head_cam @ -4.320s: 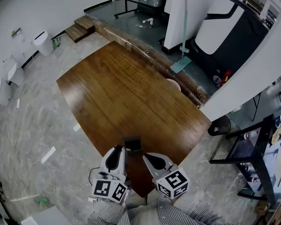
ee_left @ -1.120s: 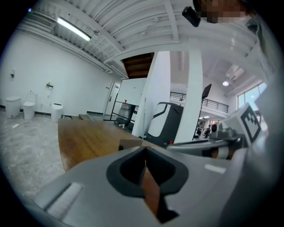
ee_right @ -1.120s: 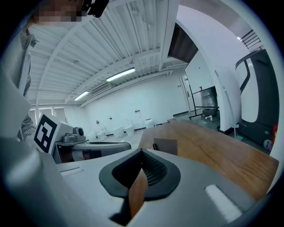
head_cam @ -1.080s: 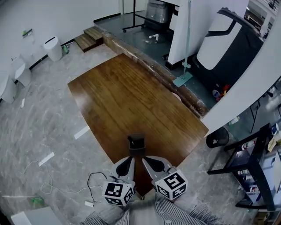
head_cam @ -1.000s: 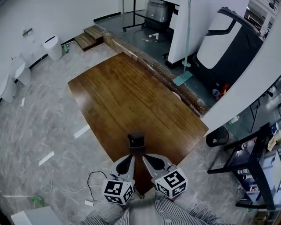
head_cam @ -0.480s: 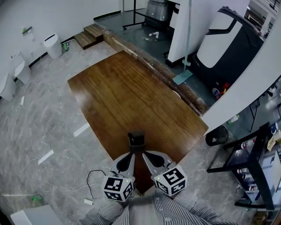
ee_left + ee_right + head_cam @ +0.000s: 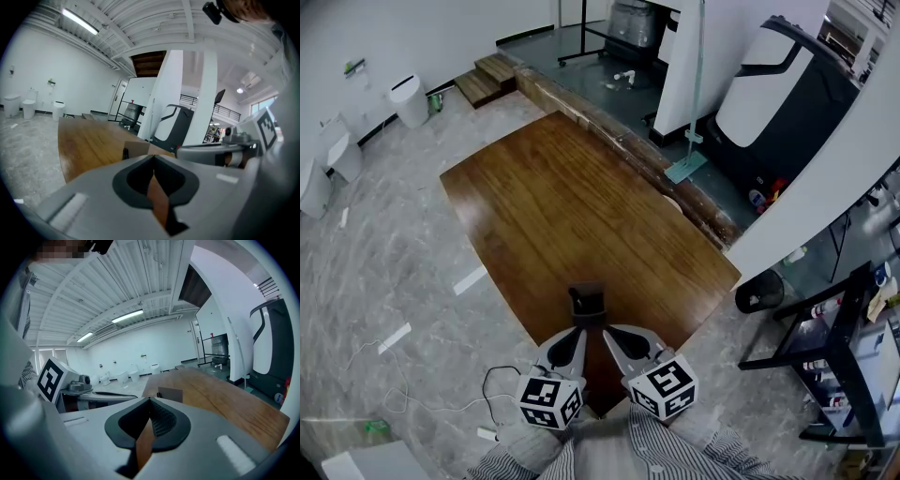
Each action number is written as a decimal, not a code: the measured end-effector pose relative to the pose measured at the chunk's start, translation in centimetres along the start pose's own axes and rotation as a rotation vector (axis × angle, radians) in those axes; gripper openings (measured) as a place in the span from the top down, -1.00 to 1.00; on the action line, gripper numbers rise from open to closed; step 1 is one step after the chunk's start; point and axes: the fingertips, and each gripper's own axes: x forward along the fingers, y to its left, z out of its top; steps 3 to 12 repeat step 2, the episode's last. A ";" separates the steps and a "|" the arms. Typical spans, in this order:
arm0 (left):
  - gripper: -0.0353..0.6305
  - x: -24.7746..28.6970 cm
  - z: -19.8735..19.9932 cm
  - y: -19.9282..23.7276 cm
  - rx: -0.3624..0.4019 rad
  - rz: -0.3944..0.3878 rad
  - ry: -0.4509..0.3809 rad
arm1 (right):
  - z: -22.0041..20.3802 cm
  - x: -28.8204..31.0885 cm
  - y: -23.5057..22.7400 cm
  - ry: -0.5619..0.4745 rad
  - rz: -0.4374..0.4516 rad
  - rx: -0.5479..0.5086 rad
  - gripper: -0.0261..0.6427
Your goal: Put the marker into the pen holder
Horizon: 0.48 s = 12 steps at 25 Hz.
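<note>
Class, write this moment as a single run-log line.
marker standing in pen holder | holder on table, near edge | left tool shut, empty | right tool shut, empty

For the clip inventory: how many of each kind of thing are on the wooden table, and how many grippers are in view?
Pen holder: 1
Marker: 1
Gripper: 2 (left gripper, right gripper)
Total: 4
</note>
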 end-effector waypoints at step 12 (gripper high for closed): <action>0.87 0.0 -0.3 0.0 -0.004 0.001 0.008 | -0.1 0.0 0.0 0.001 0.003 0.000 0.93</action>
